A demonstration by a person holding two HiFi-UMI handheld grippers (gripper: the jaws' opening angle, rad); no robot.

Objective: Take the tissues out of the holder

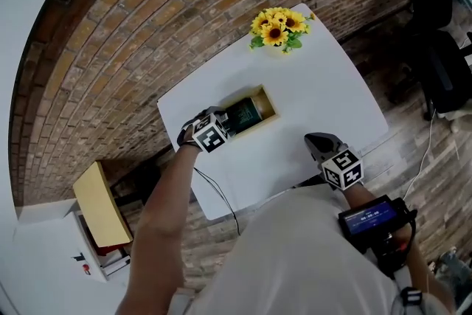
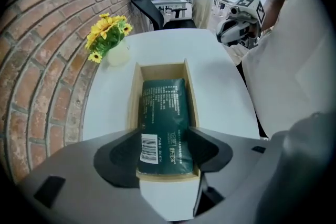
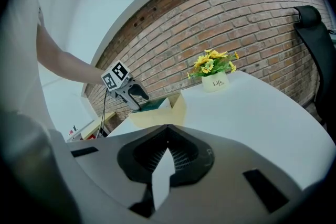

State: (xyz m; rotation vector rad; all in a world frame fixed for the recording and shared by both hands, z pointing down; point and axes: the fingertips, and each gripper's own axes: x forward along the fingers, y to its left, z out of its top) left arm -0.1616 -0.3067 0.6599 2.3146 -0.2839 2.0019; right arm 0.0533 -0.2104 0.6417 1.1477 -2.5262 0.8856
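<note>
Brick wall (image 2: 42, 65) backs a white tabletop (image 2: 220, 97), and the work sits near its wall-side edge. The left claw (image 2: 165, 144) is clenched across the near end of the tissues (image 2: 164, 107), one pad on each long side, just above the barcode. The tissues are a dark green soft pack that lies flat in the holder (image 2: 160, 71), an open wooden box, and fills nearly its whole width, with the far end close to the far wall.

The pack looks light and squashy, with a slick film wrap. A hard pinch would likely crumple it rather than hurt it; the greater risk is the film sliding between the pads. The fit against the side walls looks snug, so the pack may drag the light holder up with it. Taking it by the sides at this near end seems sound, lifting that end first so the rest peels out.

The right claw (image 3: 167, 127) is pressed shut on nothing and hovers over the tabletop's near side, well apart from the holder. Sunflowers (image 2: 105, 34) stand in a pot by the wall, beyond the holder.
</note>
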